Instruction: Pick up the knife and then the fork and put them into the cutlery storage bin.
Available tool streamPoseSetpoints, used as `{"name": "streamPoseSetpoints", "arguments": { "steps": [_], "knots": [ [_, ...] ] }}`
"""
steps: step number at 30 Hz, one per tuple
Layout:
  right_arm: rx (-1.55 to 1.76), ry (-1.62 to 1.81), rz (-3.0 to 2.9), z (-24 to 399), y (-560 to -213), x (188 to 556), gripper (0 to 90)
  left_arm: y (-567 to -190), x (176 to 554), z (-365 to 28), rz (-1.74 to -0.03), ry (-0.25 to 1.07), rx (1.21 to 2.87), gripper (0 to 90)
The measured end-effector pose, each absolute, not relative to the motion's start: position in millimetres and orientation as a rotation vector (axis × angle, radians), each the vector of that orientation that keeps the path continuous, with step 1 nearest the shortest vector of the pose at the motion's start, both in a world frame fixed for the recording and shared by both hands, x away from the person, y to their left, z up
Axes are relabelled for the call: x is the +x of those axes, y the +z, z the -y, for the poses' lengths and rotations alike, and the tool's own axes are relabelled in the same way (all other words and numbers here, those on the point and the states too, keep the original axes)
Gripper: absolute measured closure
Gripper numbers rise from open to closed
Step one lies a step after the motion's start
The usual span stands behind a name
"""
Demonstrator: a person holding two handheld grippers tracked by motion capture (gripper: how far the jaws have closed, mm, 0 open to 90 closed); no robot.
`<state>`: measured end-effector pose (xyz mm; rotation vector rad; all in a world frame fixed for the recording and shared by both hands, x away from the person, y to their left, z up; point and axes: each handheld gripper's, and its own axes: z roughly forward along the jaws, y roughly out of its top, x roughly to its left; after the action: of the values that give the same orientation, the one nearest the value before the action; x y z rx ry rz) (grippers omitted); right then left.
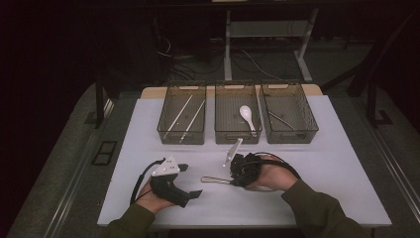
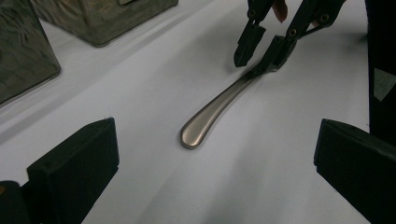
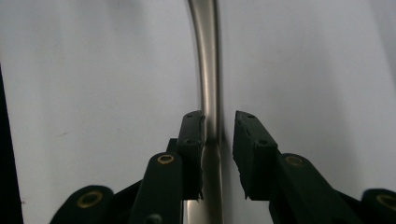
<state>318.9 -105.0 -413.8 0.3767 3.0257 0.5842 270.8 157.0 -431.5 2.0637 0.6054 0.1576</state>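
A metal utensil handle (image 2: 212, 112) lies flat on the white table (image 1: 322, 198), in front of the middle bin and between the person's two hands. The right gripper (image 3: 218, 154) sits low over it, jaws parted a little on either side of the narrow neck; one pad is right against the metal, the other stands just clear, so nothing is clamped. The left gripper (image 1: 190, 181) rests on the table off to the left, its jaws spread wide with nothing between them, pointing toward the handle's rounded end. At the far edge stand three clear bins (image 1: 182, 130): chopsticks (image 1: 184, 116) in the left one, a white spoon (image 1: 247, 115) in the middle, a metal utensil (image 1: 281, 120) in the right.
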Motion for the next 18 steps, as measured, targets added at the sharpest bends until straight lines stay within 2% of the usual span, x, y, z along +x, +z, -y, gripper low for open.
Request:
{"name": "streamPoseSetpoints", "arguments": {
  "steps": [8,18],
  "knots": [
    [0.287,0.396,-3.062,83.0,-418.8,321.2,75.7,-431.5,270.4,-157.0,-0.607,0.155,2.061,0.0],
    [0.319,0.304,-3.089,74.9,-418.6,325.5,78.9,-431.6,270.5,-156.9,-0.607,0.154,2.063,0.0]
  ]
}}
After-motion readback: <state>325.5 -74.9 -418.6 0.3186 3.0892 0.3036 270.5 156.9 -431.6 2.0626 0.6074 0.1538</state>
